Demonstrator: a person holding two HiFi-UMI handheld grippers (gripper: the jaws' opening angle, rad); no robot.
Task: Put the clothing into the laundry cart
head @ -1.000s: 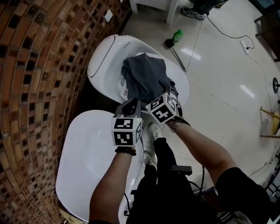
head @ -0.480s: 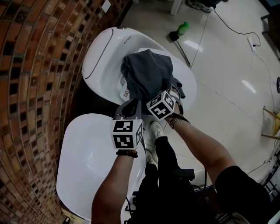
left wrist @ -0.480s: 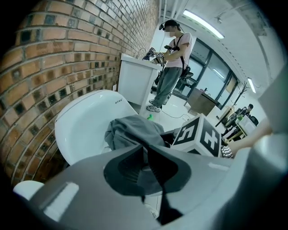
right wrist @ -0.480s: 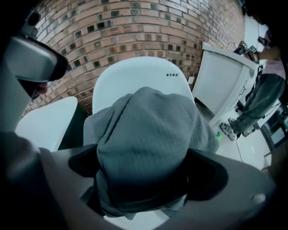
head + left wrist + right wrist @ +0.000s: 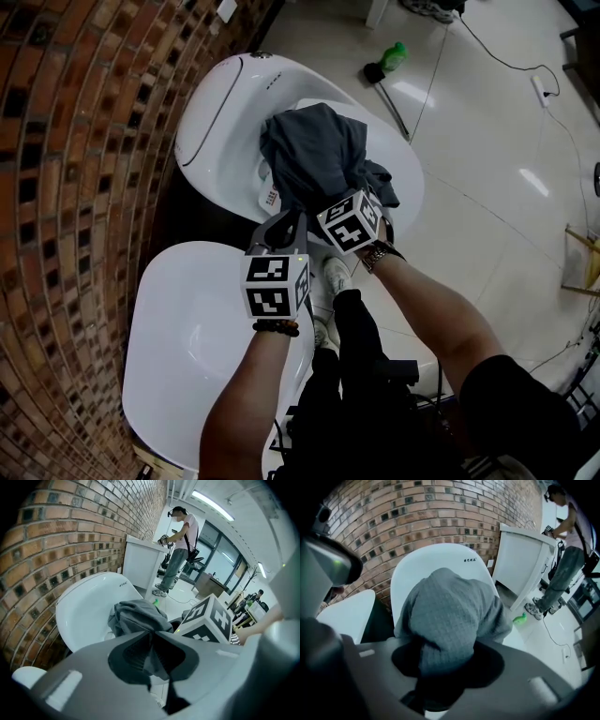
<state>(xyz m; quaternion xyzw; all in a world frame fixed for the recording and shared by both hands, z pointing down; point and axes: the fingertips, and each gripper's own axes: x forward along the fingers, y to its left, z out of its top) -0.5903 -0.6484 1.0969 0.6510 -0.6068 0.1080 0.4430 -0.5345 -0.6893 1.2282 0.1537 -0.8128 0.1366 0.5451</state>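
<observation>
A grey garment (image 5: 314, 155) lies heaped in the far white egg-shaped chair (image 5: 214, 122). My left gripper (image 5: 281, 227) is at the heap's near edge, and a thin fold of the grey garment (image 5: 136, 615) is pinched between its jaws (image 5: 152, 639). My right gripper (image 5: 367, 192) is at the heap's right side. Its jaws are closing, and a thick bunch of the garment (image 5: 450, 606) fills the gap between them (image 5: 440, 667). A white printed piece (image 5: 267, 192) peeks out beneath the grey cloth. No laundry cart is in view.
A second white egg-shaped chair (image 5: 187, 328) is under my left arm. A brick wall (image 5: 75, 187) curves along the left. A green bottle (image 5: 394, 54) and cables (image 5: 441, 66) lie on the tiled floor. A person (image 5: 180, 550) stands by a white cabinet (image 5: 138, 559).
My right gripper has pushed slightly further onto the grey heap and its jaws have come in on the cloth. The left gripper has barely moved.
</observation>
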